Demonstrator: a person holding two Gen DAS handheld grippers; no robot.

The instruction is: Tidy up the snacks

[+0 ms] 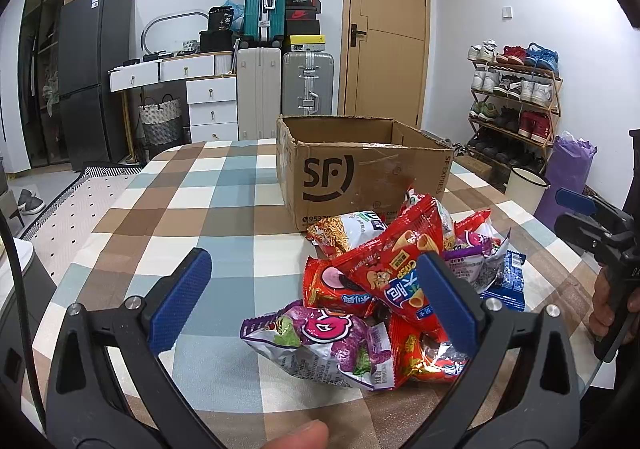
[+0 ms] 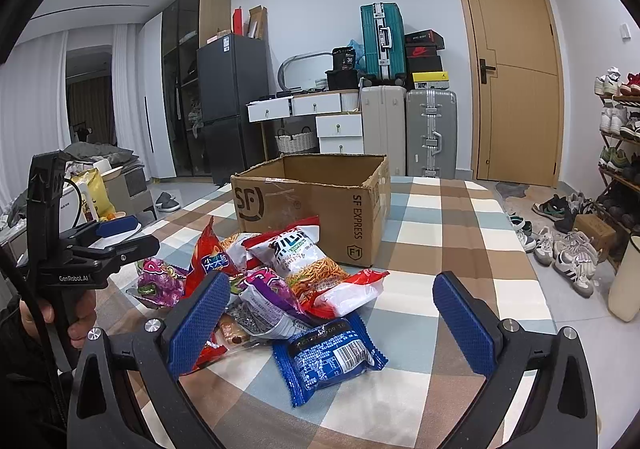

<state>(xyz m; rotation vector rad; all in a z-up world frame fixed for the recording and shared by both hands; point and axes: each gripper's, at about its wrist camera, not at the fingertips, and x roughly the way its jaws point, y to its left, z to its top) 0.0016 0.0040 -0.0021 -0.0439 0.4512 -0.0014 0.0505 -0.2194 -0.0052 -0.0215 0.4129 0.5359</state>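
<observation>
A pile of snack bags [image 1: 392, 289] lies on the checked tablecloth in front of an open SF cardboard box [image 1: 360, 169]. A purple bag [image 1: 320, 345] sits nearest my left gripper [image 1: 316, 289], which is open above the near side of the pile with nothing between its fingers. In the right wrist view, a blue packet [image 2: 332, 357] lies closest, between the fingers of my open right gripper [image 2: 332, 317]. The noodle bag [image 2: 308, 261] leans on the SF cardboard box [image 2: 312, 201]. Both grippers hover above the table.
The other gripper shows at each view's edge, the right gripper [image 1: 592, 225] held by a hand and the left gripper [image 2: 100, 245] likewise. A shoe rack [image 1: 516, 105], suitcases [image 1: 280, 81] and drawers stand behind. The checked table [image 1: 192, 209] has bare cloth left of the box.
</observation>
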